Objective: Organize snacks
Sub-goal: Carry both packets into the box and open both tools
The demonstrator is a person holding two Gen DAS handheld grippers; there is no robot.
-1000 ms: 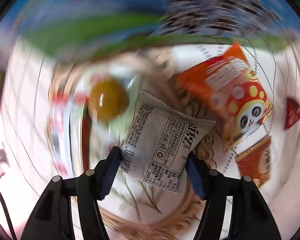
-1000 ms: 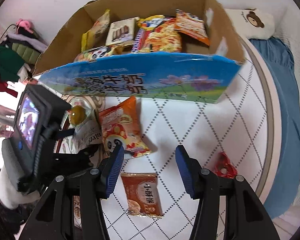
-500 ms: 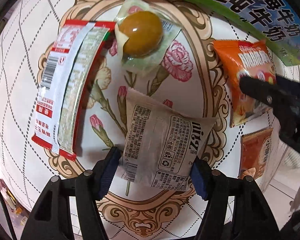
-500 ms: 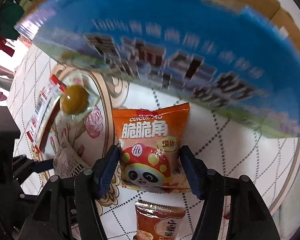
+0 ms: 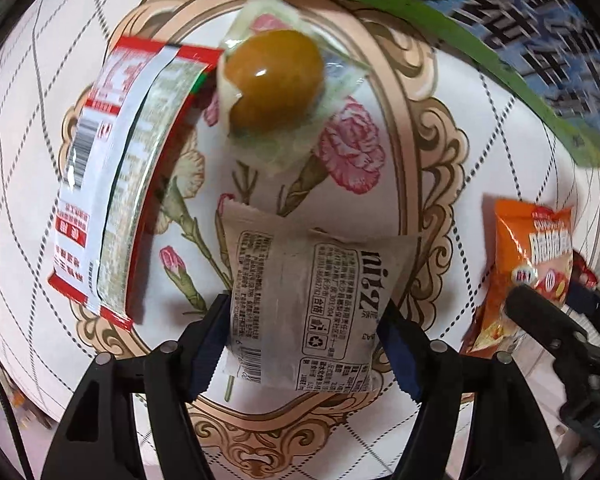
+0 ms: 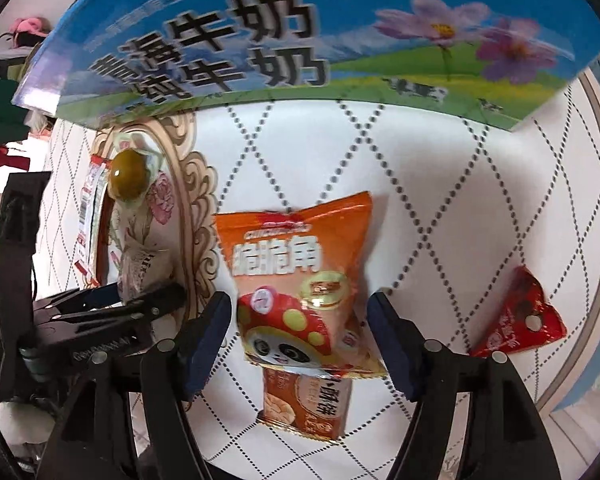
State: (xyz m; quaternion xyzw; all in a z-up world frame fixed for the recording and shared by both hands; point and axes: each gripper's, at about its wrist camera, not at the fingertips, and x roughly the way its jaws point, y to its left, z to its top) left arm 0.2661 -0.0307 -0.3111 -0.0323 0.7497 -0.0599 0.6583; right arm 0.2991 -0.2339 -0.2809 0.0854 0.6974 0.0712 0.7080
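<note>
Jaws of the left gripper [image 5: 302, 334] are opening with the grey wrapper packet [image 5: 308, 312] between them, its edges at or just off the pads; jaws of the right gripper [image 6: 300, 334] are opening around the orange panda snack bag [image 6: 300, 280], gaps visible both sides. Largest item, milk carton box [image 6: 260, 40], stands at the counter's [image 6: 420, 180] far side. Then striped red packet [image 5: 112, 184], packed egg [image 5: 276, 80], red triangular sweet [image 6: 520, 320].
</note>
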